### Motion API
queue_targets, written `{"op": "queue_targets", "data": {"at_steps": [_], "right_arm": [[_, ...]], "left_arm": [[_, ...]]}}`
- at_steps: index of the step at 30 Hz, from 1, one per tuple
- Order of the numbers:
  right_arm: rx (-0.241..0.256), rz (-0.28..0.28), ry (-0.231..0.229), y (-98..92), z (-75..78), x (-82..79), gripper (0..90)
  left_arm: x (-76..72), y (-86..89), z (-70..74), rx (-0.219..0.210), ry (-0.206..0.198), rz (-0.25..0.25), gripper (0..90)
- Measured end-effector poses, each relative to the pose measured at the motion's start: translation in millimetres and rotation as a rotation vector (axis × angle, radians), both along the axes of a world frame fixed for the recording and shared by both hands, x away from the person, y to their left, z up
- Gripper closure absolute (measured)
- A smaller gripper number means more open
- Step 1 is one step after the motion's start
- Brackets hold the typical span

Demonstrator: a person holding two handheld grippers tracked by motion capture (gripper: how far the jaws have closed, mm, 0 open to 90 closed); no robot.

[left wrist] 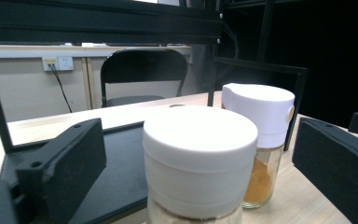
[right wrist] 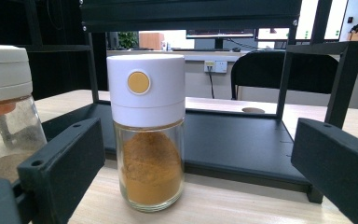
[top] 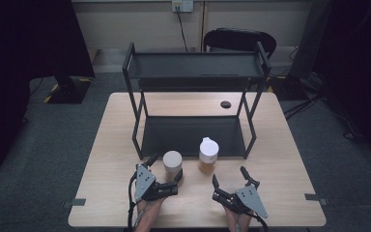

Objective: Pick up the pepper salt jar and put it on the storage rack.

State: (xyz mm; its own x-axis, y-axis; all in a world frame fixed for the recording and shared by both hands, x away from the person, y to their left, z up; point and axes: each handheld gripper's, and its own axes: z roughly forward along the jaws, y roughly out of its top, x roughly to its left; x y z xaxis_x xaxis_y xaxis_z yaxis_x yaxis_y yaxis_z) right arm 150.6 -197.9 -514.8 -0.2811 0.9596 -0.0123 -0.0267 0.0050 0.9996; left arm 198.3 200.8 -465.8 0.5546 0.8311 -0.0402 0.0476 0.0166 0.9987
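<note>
Two upright cylindrical glass spice jars, smooth white plastic caps, grey-capped jar (top: 172, 166) between released left tool (top: 163, 172) jaws, orange-powder jar (top: 208, 155) at 11 o'clock of released right tool (top: 230, 181), wooden table (top: 290, 193).

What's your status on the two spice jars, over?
Left gripper open around beige-lidded glass jar. Right gripper open, short of white-capped orange-powder jar. Black metal shelf close behind.
</note>
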Motion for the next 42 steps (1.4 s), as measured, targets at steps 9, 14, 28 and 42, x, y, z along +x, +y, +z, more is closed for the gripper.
{"op": "queue_targets", "data": {"at_steps": [9,14,28,42], "right_arm": [[0.0,0.002,-0.001,-0.4,-0.1,-0.1,1.3],[0.0,0.001,0.0,-0.3,-0.1,-0.1,1.3],[0.0,0.001,0.0,-0.3,-0.1,-0.1,1.3],[0.001,0.0,0.0,-0.1,0.0,-0.1,1.3]], "left_arm": [[6.2,-8.8,0.1,0.032,0.025,0.004,9.6],[8.3,-12.1,-0.8,0.039,0.046,0.015,13.0],[13.5,-14.3,-4.3,0.057,0.067,0.005,26.7],[12.6,-15.1,-4.5,0.056,0.076,0.02,34.5]]}}
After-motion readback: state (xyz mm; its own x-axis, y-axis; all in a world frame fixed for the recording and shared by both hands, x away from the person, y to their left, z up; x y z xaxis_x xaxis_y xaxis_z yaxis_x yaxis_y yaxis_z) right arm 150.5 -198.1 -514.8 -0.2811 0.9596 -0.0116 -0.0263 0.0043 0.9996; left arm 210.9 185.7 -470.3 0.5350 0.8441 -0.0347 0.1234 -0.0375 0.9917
